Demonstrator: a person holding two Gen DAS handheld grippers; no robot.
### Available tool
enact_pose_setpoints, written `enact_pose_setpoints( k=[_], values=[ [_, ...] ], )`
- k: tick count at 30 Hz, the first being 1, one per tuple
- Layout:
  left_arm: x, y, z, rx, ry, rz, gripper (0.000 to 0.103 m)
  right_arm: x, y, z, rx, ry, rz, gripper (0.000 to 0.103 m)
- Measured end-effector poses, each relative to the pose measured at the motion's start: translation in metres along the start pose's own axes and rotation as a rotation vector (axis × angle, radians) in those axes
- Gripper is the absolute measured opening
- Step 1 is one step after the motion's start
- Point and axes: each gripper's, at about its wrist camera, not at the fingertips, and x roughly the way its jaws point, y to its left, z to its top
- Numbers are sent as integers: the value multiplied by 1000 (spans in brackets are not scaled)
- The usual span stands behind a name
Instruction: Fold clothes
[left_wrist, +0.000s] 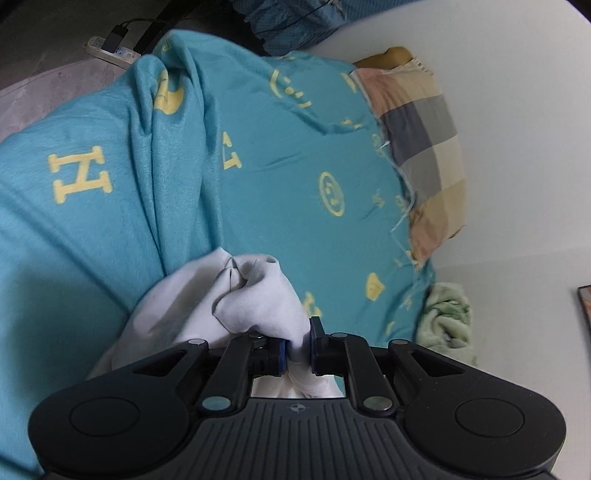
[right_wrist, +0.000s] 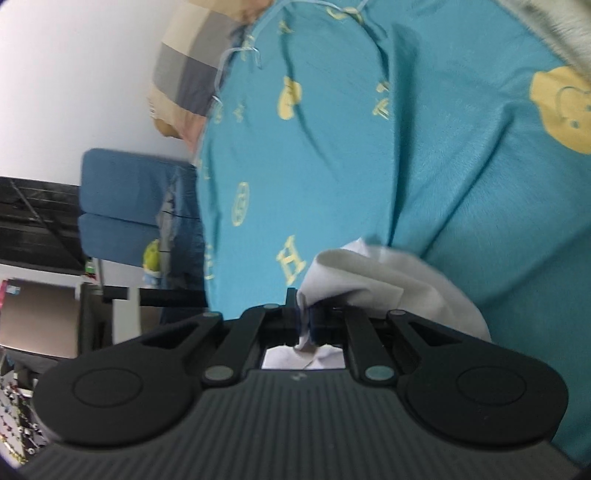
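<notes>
Two claws each pinch a bunch of one white garment above a teal blanket on a bed.

From the left wrist view, the left claw (left_wrist: 297, 345) is pressed onto a gathered fold of the white garment (left_wrist: 255, 295), which rises crumpled ahead of the fingers over the teal blanket (left_wrist: 110, 221), with a checked pillow (left_wrist: 421, 147) off to the right. From the right wrist view, the right claw (right_wrist: 305, 321) is clamped nearly together on a thin edge of the garment, which billows rightward.
</notes>
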Motion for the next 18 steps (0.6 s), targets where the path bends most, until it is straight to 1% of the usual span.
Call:
enact_pose_setpoints(
  k=[2,6,9,13,14,15,16,17,18],
  values=[
    [15,8,4,-16,12,12,13,14,-5,7,-5,19,-17,8],
    [32,6,11,13,12,33,14,24,-9,13,-32,32,-21,9],
    [33,0,10,60,2,37,15,25,-12,12,-47,34,-19,10],
    [27,-6,6,124,-11,32,18,18,-5,10,-83,35,19,14],
    [24,-8,5,143,-12,28,23,14,-2,8,-99,30,39,25],
    [21,-10,3,162,-13,22,26,10,1,6,-115,25,58,45],
    [18,-12,1,183,-16,18,34,7,4,4,-131,20,81,57],
    [14,-15,-1,205,-20,13,44,3,8,1,-153,8,103,73],
    [9,-19,-4,238,-30,16,48,-2,13,-3,-182,-9,118,77]
  ],
)
